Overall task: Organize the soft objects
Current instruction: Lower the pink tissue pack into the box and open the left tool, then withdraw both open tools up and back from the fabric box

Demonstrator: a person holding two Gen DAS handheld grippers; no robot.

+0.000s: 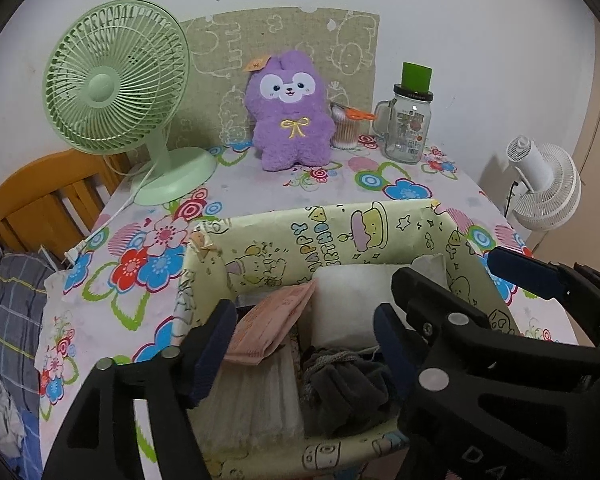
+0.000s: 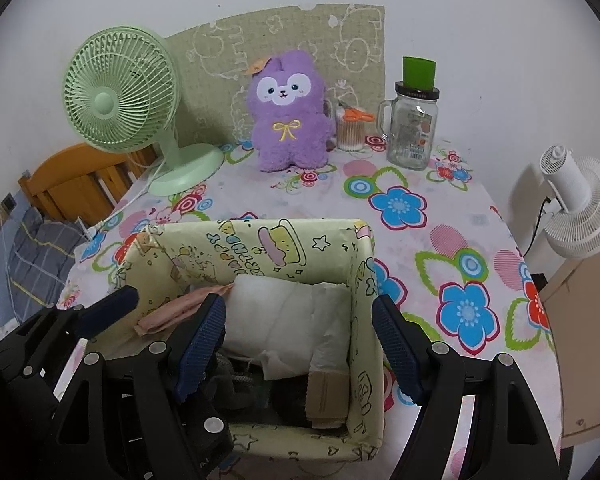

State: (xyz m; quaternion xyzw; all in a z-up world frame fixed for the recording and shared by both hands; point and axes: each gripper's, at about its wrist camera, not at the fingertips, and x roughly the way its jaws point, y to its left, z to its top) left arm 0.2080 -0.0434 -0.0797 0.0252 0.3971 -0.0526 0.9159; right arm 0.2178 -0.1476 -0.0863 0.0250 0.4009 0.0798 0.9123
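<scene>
The yellow birthday-print box [image 1: 284,236] sits on the flowered tablecloth [image 2: 440,216]. Over the box, the left gripper [image 1: 300,344] stands spread and released, above a pink folded cloth [image 1: 272,328] and grey cloth [image 1: 344,384] inside. The right gripper [image 2: 300,340] straddles the box's right wall, jaws apart, gripping nothing; a white pad [image 2: 288,320] lies inside. Beyond the box sits a purple plush bunny [image 1: 290,116]
</scene>
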